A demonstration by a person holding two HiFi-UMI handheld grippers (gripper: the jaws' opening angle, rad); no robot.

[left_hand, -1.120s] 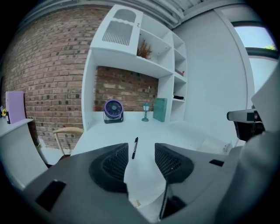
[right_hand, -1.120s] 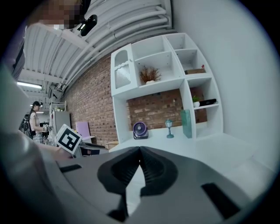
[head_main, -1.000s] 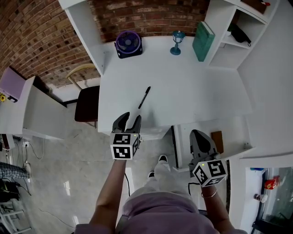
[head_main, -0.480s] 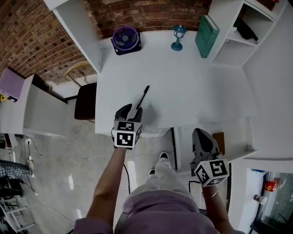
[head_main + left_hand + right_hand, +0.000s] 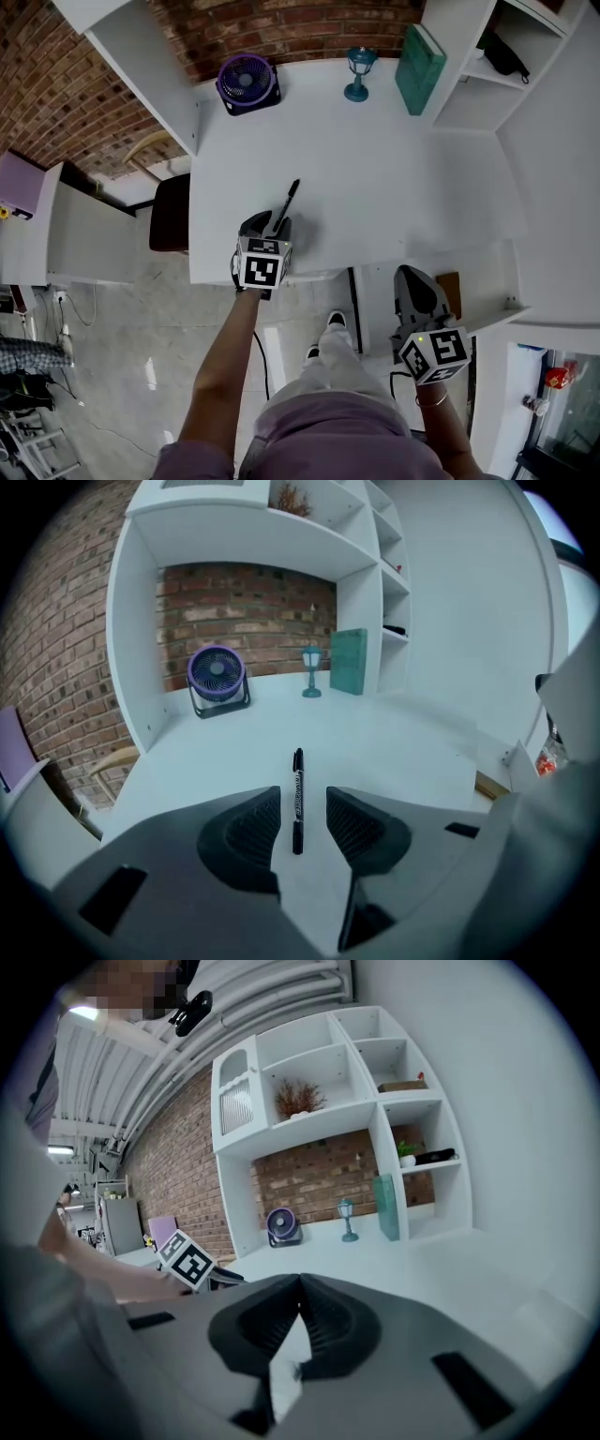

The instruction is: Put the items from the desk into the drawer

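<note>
A black pen point(image 5: 288, 196) lies on the white desk point(image 5: 375, 187), pointing away from me. My left gripper point(image 5: 268, 224) is over the desk's front edge, open, with the pen's near end between its jaws. In the left gripper view the pen point(image 5: 297, 794) lies on the desk between the two fingers point(image 5: 246, 832), touching neither. My right gripper point(image 5: 412, 276) hangs shut and empty below the desk's front right, by a pulled-out white drawer point(image 5: 487, 286). Its jaws point(image 5: 300, 1286) are pressed together.
At the desk's back stand a purple fan point(image 5: 247, 82), a small blue lamp point(image 5: 356, 73) and a green book point(image 5: 417, 54). White shelves point(image 5: 487, 66) rise at the right. A brown flat thing point(image 5: 448, 289) lies in the drawer. A dark chair point(image 5: 171, 212) is left of the desk.
My left gripper has moved forward over the desk edge, bringing its open jaws around the pen's near end. The right gripper has stayed in place.
</note>
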